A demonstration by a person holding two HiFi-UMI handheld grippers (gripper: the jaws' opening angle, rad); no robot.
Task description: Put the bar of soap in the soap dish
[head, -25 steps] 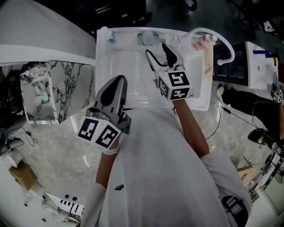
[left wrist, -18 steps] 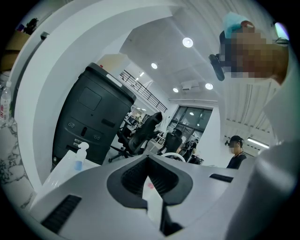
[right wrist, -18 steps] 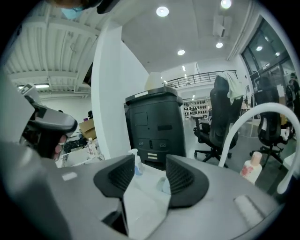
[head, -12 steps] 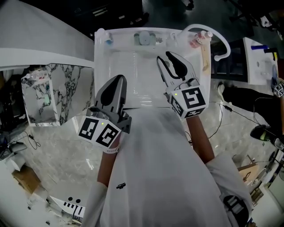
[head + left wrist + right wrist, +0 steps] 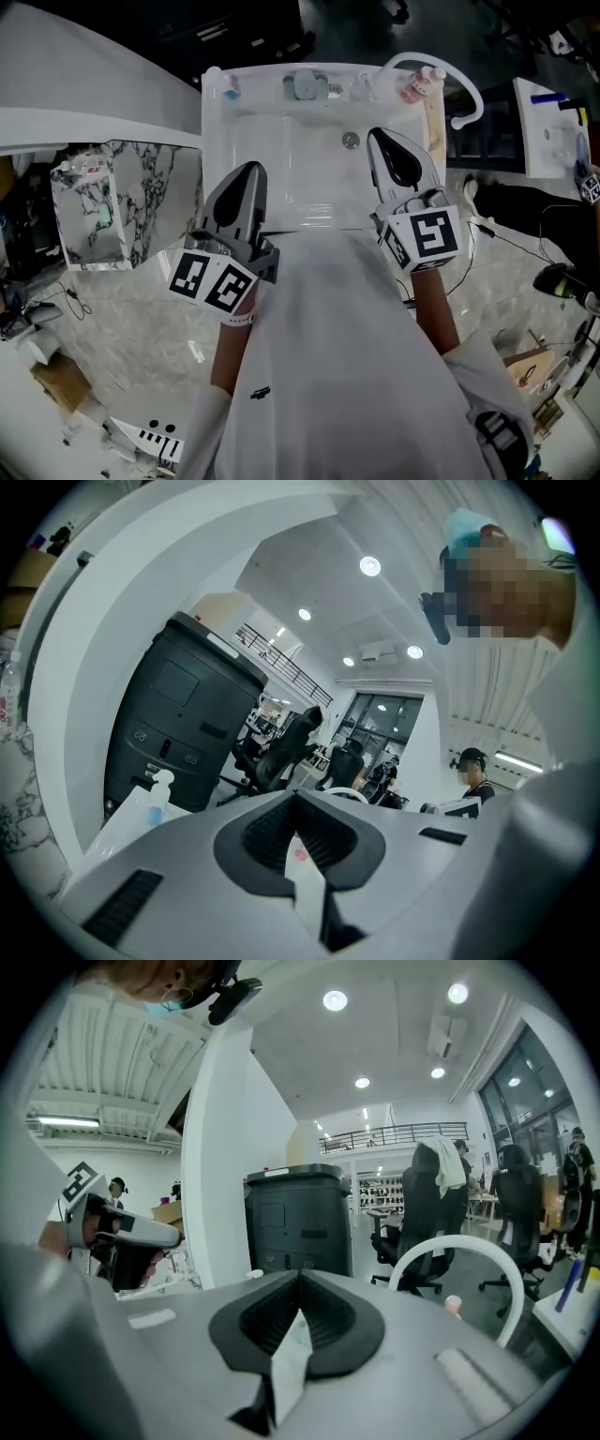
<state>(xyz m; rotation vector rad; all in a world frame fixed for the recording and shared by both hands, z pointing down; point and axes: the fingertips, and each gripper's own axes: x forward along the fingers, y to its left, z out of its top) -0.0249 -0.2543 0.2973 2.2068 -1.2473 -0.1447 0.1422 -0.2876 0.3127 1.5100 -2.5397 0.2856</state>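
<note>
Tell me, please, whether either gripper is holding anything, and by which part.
Nothing is held. The left gripper has its jaws together and empty; the right gripper has just closed its jaws on nothing.

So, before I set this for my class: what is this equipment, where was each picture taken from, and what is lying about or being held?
There is no robot here: a person holds hand-operated tongs in each hand. One picture comes from a camera on the person's head, looking down at a white sink with its drain. The other two come from cameras riding on the tongs, looking along their jaws into the room. The left tongs and the right tongs are both shut with nothing in them. Along the sink's back edge stand a small bottle, a round bluish item and a pinkish container. I cannot pick out a bar of soap.
</note>
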